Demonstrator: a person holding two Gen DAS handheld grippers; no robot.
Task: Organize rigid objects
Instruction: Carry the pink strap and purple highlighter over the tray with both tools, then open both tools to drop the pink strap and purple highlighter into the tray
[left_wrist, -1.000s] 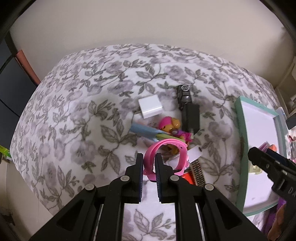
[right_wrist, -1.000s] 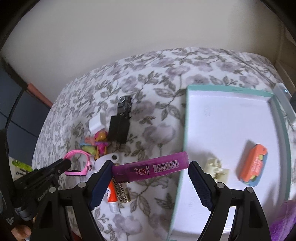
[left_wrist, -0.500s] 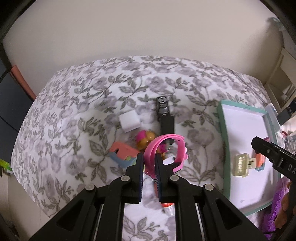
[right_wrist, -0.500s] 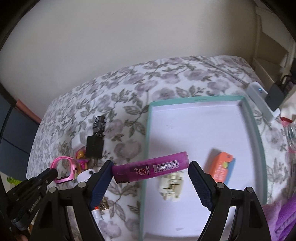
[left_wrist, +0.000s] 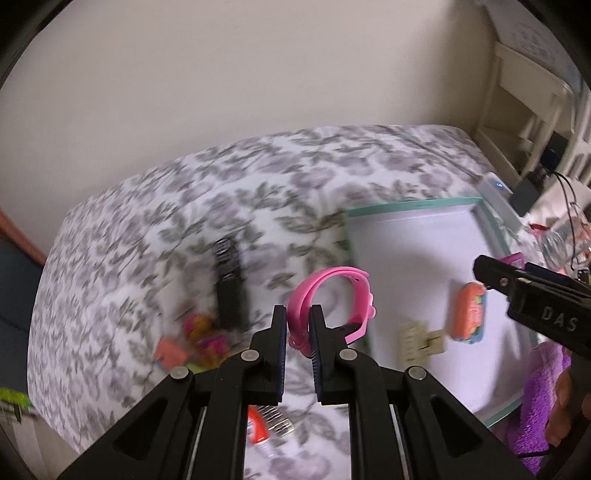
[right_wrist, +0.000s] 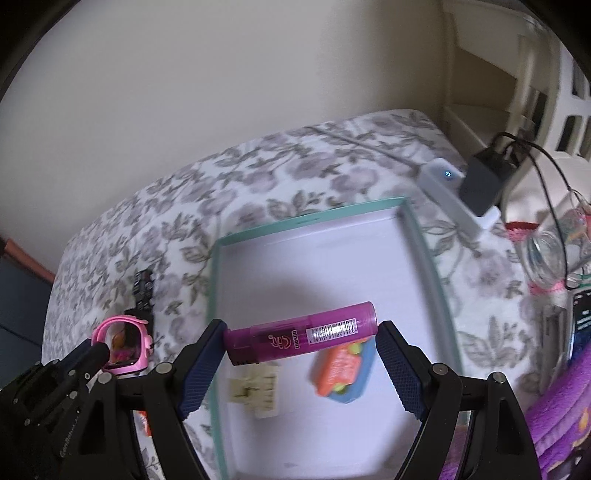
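Both grippers have travelled rightward since a second ago, so the teal-rimmed tray (right_wrist: 424, 236) now sits beneath the purple glue stick (right_wrist: 301, 338), which earlier hung over the tray's left edge. Its label carries a barcode and small print too blurred to read. The right gripper (right_wrist: 301, 363), fingers spread wide, pinches the stick end to end. The left gripper (left_wrist: 297, 341), fingers nearly closed, clamps the strap of a pink watch (left_wrist: 334, 301) held near the tray's left rim. An orange-and-blue eraser (right_wrist: 341, 371) and a cream hair clip (right_wrist: 255, 389) lie inside the tray.
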